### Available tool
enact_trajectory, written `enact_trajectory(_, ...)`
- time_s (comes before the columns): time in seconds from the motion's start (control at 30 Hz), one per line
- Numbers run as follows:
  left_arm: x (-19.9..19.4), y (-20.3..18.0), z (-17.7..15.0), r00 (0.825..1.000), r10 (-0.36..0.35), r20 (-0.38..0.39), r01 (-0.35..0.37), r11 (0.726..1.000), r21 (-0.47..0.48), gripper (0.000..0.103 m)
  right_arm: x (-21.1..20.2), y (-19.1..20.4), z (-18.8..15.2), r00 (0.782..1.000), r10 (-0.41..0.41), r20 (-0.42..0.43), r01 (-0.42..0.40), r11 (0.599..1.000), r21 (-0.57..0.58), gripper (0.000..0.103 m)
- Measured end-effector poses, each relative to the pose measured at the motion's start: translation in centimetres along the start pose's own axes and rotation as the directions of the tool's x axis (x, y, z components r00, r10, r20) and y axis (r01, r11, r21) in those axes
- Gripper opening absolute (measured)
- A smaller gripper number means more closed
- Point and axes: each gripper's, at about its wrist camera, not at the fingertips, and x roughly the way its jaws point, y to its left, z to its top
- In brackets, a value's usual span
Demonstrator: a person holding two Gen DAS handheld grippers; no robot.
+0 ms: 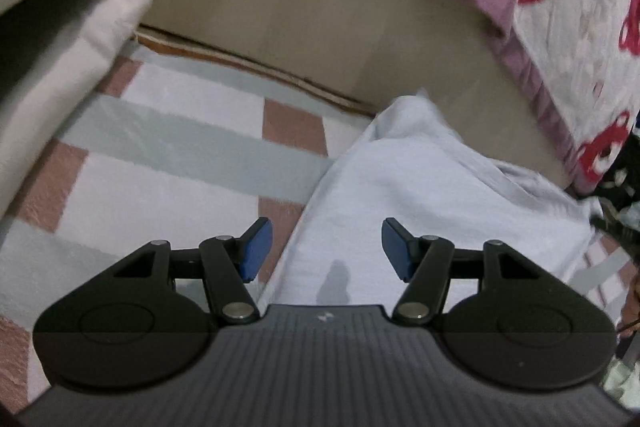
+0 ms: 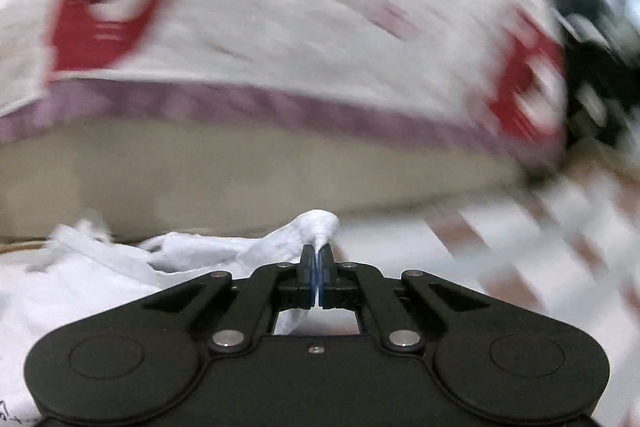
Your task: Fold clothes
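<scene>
Right gripper [image 2: 318,267] pinches white garment [image 2: 280,243] corner thinly; may slip. Left gripper [image 1: 326,247] wide, empty.

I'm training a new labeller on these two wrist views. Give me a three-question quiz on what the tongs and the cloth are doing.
1. True or false: the right tongs are shut on a pinch of the white garment.
2. How do the left tongs stand: A open and holding nothing, B shut on the garment, C out of view?
3. Fill in: the garment lies on a ____ patterned sheet.

Key: 1 true. 2 A. 3 checked.
</scene>
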Motion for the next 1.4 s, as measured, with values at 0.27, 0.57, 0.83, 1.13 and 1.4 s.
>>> enact_trajectory(0.27, 0.8, -2.6, -0.5, 1.0, -0.008, -0.021, 0.01, 0.997, 0.075, 0.06, -0.8, -4.4, -1.4, 0.982, -0.16, -0.096, 0.166, 0.984, 0.062, 0.002)
enact_trajectory(0.57, 0.3, -7.5, -1.3, 1.0, 0.001, 0.015, -0.004, 0.97, 0.244, 0.06, 1.6, -6.5, -5.0, 0.924, -0.126, -0.361, 0.168, 0.982, 0.086, 0.001)
enact_trajectory(0.83, 6.0, -11.8, 3.6, 0.999, 0.044, 0.001, -0.042, 0.939, 0.341, 0.066, 2.0, -4.7, -3.7, 0.959, -0.04, -0.279, 0.073, 0.991, 0.11, 0.002)
enact_trajectory(1.13, 12.2, -12.6, 6.7, 0.984, -0.013, -0.175, 0.065, 0.953, 0.295, 0.027, 2.8, -4.2, -3.7, 0.974, 0.014, -0.226, -0.002, 0.999, 0.051, 0.002)
enact_trajectory(1.4, -0.8, -11.8, 6.5, 0.993, -0.092, 0.079, 0.073, 0.973, 0.218, 0.003, -0.7, -2.9, -2.7, 0.962, 0.264, -0.075, -0.266, 0.964, -0.02, 0.002)
